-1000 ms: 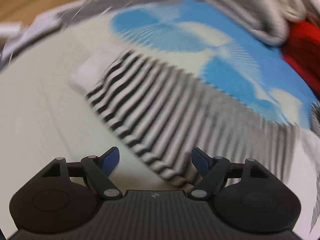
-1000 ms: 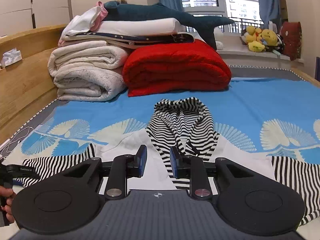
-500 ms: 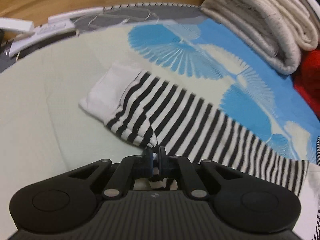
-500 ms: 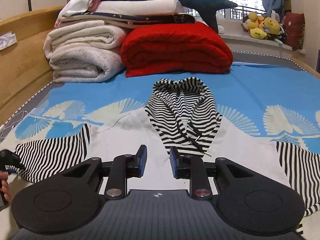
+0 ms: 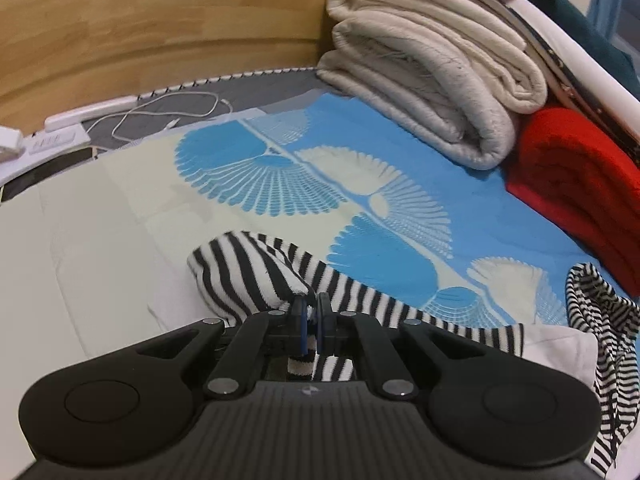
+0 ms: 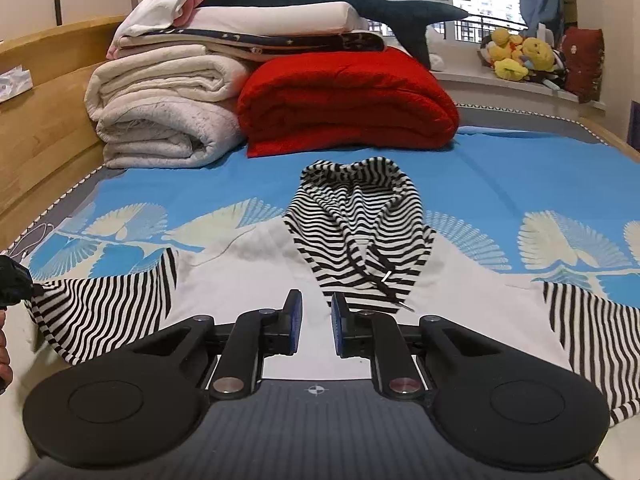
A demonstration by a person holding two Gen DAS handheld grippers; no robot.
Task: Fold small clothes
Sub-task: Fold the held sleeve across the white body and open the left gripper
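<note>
1. On the blue leaf-print bed [image 6: 500,168] lies the white hoodie with black-striped sleeves [image 6: 256,276] — spread flat for folding.
2. Left tongs [image 5: 311,312] pinch the striped left sleeve [image 5: 248,276], lifted — likely to fold inward.
3. Right tongs [image 6: 314,320] hover above the body, slightly spread, gripping nothing.

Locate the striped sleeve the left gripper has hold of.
In the right wrist view the striped left sleeve hangs lifted at the far left, beside the hoodie's white body; the left gripper pinches its cuff end.

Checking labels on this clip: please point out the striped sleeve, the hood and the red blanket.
striped sleeve [image 5: 256,280]: left wrist view, bunched cuff end.
hood [image 6: 356,208]: right wrist view, centre of the striped hood.
red blanket [image 6: 344,100]: right wrist view, front fold.
</note>
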